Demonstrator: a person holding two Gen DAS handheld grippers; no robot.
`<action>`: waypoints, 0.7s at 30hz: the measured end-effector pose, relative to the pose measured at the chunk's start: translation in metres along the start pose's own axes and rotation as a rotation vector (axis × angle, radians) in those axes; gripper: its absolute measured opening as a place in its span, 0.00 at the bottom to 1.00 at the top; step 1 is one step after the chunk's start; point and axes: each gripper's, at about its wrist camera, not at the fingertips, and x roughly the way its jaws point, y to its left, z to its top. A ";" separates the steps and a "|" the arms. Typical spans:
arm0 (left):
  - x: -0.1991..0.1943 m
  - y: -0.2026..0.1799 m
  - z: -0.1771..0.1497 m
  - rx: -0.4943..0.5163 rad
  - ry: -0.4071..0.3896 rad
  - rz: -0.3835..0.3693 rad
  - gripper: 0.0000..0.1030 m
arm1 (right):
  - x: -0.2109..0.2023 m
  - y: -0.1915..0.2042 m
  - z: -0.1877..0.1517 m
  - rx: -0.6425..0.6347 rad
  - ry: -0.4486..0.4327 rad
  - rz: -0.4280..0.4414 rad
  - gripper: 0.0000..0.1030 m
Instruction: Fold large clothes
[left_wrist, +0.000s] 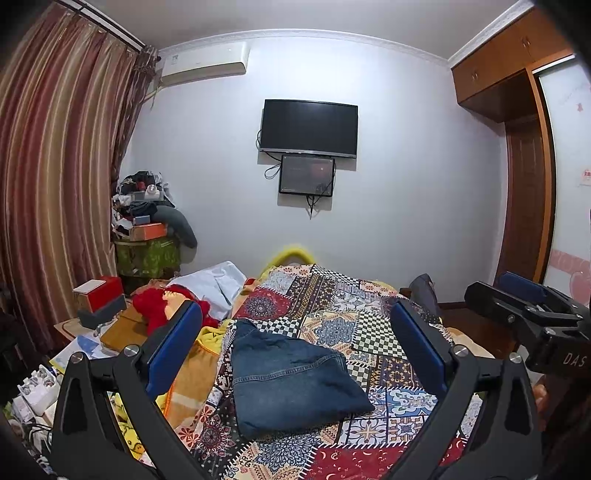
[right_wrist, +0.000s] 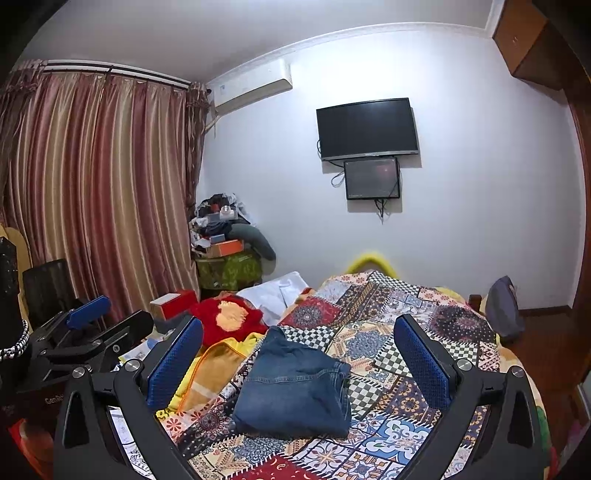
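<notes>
A pair of blue jeans (left_wrist: 291, 380) lies folded into a compact bundle on the patchwork bedspread (left_wrist: 354, 317). My left gripper (left_wrist: 295, 332) hovers above and in front of it, jaws wide open, nothing between the blue pads (left_wrist: 173, 347). In the right wrist view the same folded jeans (right_wrist: 295, 387) lie on the bedspread (right_wrist: 417, 332) below my right gripper (right_wrist: 297, 338), which is also wide open and empty. The right gripper's body (left_wrist: 532, 314) shows at the right edge of the left view; the left gripper's body (right_wrist: 85, 332) shows at the left of the right view.
A red and yellow garment (right_wrist: 229, 317), a white cloth (right_wrist: 277, 295) and an orange-yellow blanket (right_wrist: 210, 373) lie along the bed's left side. Boxes and clutter (left_wrist: 99, 302) crowd a low table to the left. A cluttered stand (left_wrist: 147, 221) fills the corner by the curtain (left_wrist: 55, 177).
</notes>
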 end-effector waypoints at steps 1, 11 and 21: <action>0.000 0.000 0.000 0.001 0.001 -0.001 1.00 | 0.001 0.000 0.000 0.001 0.002 0.000 1.00; 0.004 -0.002 -0.001 0.012 0.007 0.006 1.00 | 0.004 -0.001 -0.001 0.001 0.015 -0.008 1.00; 0.006 0.000 -0.002 0.010 0.015 -0.009 1.00 | 0.005 -0.003 -0.002 0.008 0.021 -0.015 1.00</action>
